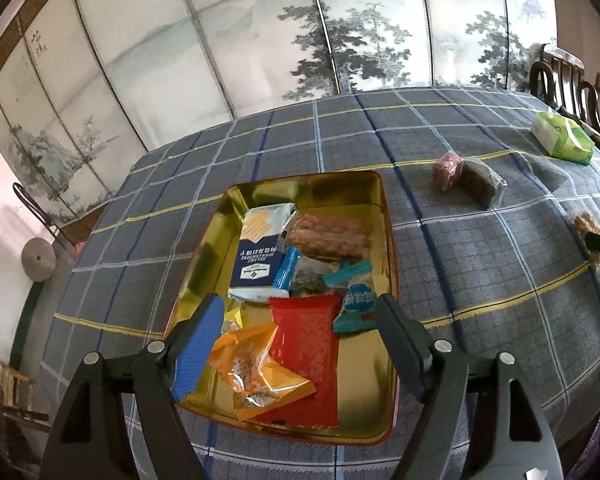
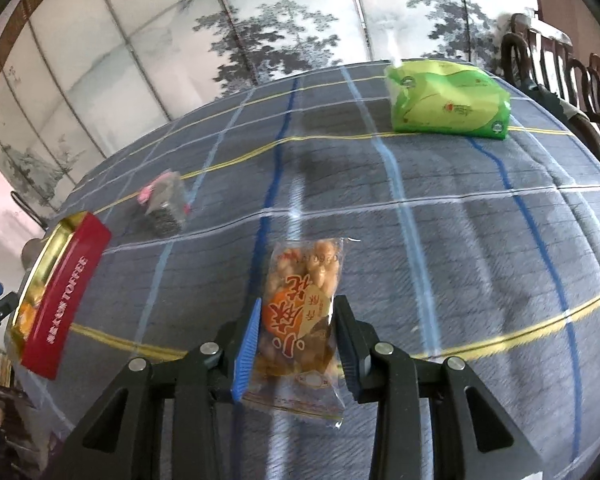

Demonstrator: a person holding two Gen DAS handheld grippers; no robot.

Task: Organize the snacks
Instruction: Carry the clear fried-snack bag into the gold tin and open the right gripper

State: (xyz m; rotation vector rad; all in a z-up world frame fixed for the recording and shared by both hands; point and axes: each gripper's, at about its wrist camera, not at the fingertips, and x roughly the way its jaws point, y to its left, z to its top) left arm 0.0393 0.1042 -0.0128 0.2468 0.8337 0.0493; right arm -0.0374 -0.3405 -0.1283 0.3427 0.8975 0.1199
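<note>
Right gripper [image 2: 296,344] clamps peanut packet [image 2: 300,320]; carry it level toward tin [image 2: 66,288], dropping beside red packet [image 1: 304,352] under the open, empty left gripper [image 1: 300,340].

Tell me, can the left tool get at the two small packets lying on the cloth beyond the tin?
Probably yes. The left tool is open and empty over the tin; the two packets lie on open cloth with nothing between.
</note>
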